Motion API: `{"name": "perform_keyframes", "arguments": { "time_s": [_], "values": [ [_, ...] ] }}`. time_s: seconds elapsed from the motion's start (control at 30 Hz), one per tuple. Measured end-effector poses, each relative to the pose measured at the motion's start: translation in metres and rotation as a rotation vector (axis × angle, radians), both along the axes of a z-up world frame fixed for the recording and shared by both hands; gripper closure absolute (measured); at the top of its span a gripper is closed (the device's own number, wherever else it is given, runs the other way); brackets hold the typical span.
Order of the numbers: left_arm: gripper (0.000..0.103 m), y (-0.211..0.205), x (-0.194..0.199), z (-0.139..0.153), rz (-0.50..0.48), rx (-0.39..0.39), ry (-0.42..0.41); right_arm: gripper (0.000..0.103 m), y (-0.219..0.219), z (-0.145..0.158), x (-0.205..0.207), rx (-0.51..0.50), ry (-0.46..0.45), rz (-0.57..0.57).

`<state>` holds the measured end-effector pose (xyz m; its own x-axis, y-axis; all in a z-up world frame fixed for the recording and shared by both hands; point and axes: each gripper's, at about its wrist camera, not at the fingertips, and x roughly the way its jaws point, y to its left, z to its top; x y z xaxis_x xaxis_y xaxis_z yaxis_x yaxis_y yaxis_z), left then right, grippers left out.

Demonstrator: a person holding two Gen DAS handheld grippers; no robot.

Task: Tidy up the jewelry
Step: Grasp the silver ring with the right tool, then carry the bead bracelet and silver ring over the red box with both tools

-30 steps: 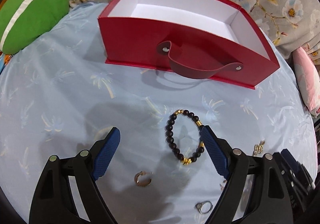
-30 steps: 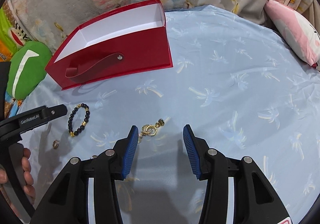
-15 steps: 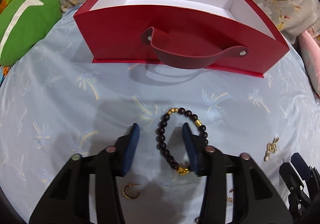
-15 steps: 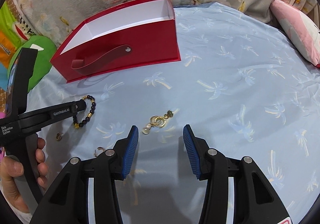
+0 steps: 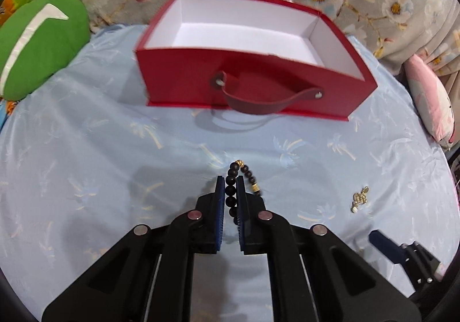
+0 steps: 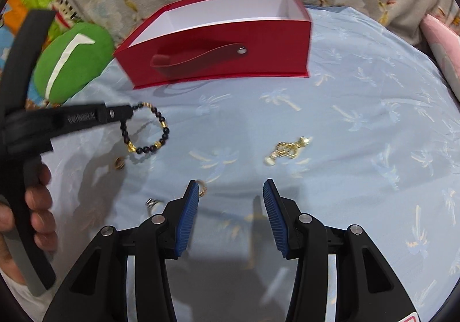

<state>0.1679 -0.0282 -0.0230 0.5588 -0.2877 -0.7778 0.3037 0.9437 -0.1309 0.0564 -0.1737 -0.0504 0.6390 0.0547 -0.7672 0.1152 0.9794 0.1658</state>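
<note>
Since a second ago, lifted off the cloth: bead bracelet (image 5: 231,192), now pinched between the blue pads of the left gripper (image 5: 230,184), jaws just closed on it; loop dangling from the tips above the blue sheet (image 5: 86,149). Behind it, open red box (image 5: 184,83) with white inside. Beside, gold charm (image 6: 289,148) lying flat; small gold earring (image 6: 119,163) and silver ring (image 6: 151,203) nearby. Right gripper (image 6: 231,189) half spread, gripping nothing, shifted sideways over the sheet. Green cushion (image 5: 37,43) at far left.
</note>
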Motion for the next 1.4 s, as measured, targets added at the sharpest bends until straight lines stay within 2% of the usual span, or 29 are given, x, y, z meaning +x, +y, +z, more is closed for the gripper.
{"name": "perform_keyframes", "arguments": {
  "time_s": [0.2, 0.33, 0.43, 0.53, 0.57, 0.83, 1.1, 1.4],
  "values": [
    [0.096, 0.040, -0.019, 0.024, 0.053, -0.014, -0.030, 0.057, 0.041, -0.006, 0.001, 0.002, 0.020, 0.108],
    [0.096, 0.059, -0.027, 0.025, 0.080, -0.025, -0.023, 0.057, 0.055, -0.016, 0.006, 0.002, 0.046, 0.135],
    [0.096, 0.067, -0.032, 0.021, 0.088, -0.020, -0.015, 0.058, 0.064, -0.018, 0.008, -0.046, 0.039, 0.139],
    [0.096, 0.071, -0.036, 0.015, 0.085, -0.026, 0.002, 0.073, 0.067, -0.018, 0.010, -0.072, 0.038, 0.140],
    [0.096, 0.070, -0.037, 0.014, 0.083, -0.025, 0.006, 0.082, 0.068, -0.019, 0.010, -0.093, 0.036, 0.137],
    [0.096, 0.064, -0.044, 0.008, 0.067, -0.032, 0.022, 0.085, 0.060, -0.015, 0.006, -0.058, 0.040, 0.130],
    [0.096, 0.054, -0.053, 0.026, 0.040, -0.038, -0.015, 0.085, 0.037, 0.022, -0.011, -0.028, -0.044, 0.071],
    [0.096, 0.039, -0.053, 0.077, 0.009, -0.047, -0.127, 0.085, 0.011, 0.087, -0.015, -0.060, -0.195, 0.026]
  ]
}}
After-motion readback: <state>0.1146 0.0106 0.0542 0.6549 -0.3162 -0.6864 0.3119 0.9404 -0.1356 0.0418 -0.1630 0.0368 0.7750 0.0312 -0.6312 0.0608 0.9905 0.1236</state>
